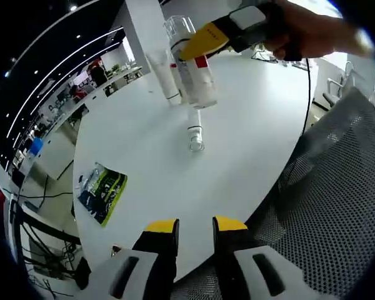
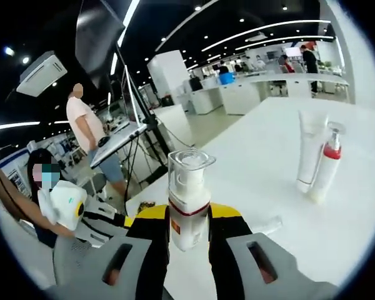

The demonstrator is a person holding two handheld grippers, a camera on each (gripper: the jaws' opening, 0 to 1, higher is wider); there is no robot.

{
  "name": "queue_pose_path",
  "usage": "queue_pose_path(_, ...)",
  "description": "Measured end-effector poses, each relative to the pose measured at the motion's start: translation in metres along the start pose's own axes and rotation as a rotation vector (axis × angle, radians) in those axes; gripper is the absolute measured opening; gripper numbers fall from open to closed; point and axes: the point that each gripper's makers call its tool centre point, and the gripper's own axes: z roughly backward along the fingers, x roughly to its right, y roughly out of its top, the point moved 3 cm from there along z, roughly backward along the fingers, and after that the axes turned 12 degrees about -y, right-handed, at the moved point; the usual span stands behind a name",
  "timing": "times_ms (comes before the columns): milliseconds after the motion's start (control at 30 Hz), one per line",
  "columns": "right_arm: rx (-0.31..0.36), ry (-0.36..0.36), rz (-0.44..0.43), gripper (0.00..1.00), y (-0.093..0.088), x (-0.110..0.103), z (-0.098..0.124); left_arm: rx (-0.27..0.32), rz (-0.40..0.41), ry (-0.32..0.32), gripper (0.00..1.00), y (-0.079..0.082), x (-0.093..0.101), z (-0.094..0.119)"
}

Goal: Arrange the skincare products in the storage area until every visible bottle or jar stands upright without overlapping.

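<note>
My right gripper (image 2: 189, 234) has its fingers clamped on the pump bottle (image 2: 189, 200), upright above the surface (image 1: 250, 125). Left gripper (image 1: 195, 234) idles, narrowly parted — empty. Tube (image 2: 309, 147) and red-collared bottle (image 2: 325, 165) stand; the small vial (image 1: 195, 132) lies mid-surface — unfinished.

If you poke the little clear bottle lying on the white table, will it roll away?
Probably yes. The little clear bottle lies on its side and looks round, so a sideways poke would likely roll it across the smooth white table. It looks small and see-through, so probably light and easy to send skidding. Its slick surface might slip between hand-held gripper jaws.
</note>
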Motion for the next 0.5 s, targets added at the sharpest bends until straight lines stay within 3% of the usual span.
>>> queue_pose_path(167, 0.014, -0.053, -0.001, 0.21, 0.002, 0.020, -0.003, -0.014, -0.014, -0.005, 0.22, -0.001, 0.000, 0.000)
queue_pose_path(267, 0.016, -0.073, -0.046, 0.21, -0.003, 0.029, -0.008, -0.019, -0.013, -0.008, 0.22, -0.002, 0.001, -0.001)
queue_pose_path(500, 0.056, -0.130, 0.029, 0.21, 0.005, 0.044, -0.022, -0.029, -0.014, -0.005, 0.22, -0.005, -0.001, -0.001)
